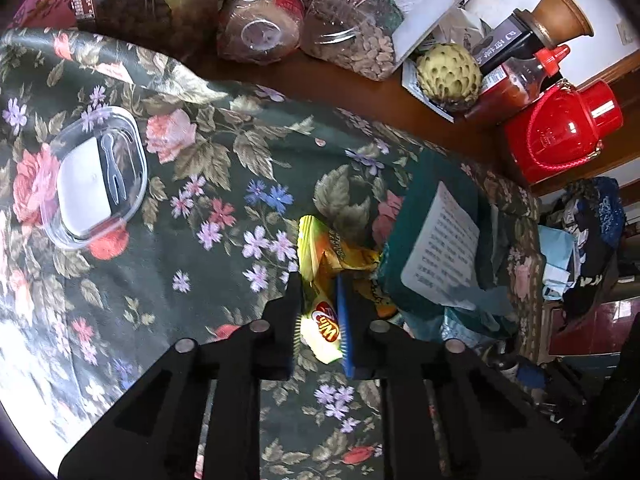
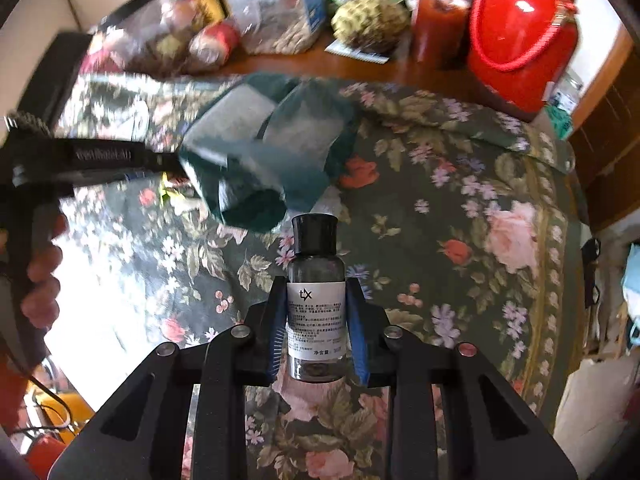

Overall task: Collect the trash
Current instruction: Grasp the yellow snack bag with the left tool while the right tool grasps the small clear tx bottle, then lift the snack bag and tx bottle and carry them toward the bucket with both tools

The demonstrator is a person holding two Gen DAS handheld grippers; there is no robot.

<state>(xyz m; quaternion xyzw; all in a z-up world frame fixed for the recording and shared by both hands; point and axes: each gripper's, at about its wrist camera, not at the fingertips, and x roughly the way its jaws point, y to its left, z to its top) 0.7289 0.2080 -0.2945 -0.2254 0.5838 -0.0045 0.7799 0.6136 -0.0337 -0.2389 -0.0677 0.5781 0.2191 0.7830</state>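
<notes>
In the left wrist view my left gripper (image 1: 320,320) is shut on a yellow snack wrapper (image 1: 322,280) that lies on the floral tablecloth (image 1: 180,248), next to a dark green bag (image 1: 436,240) with a white label. In the right wrist view my right gripper (image 2: 316,332) is shut on a small dark bottle (image 2: 316,300) with a black cap and white label, held upright above the cloth. The green bag (image 2: 264,148) lies beyond it, with the left gripper's body (image 2: 80,156) to its left.
A clear plastic box with a fork (image 1: 96,176) lies on the cloth at left. Bags of snacks (image 1: 360,28), a custard apple (image 1: 448,72), a sauce bottle (image 1: 516,80) and a red jar (image 1: 560,132) crowd the wooden table's far side. Clutter lies beyond the right edge.
</notes>
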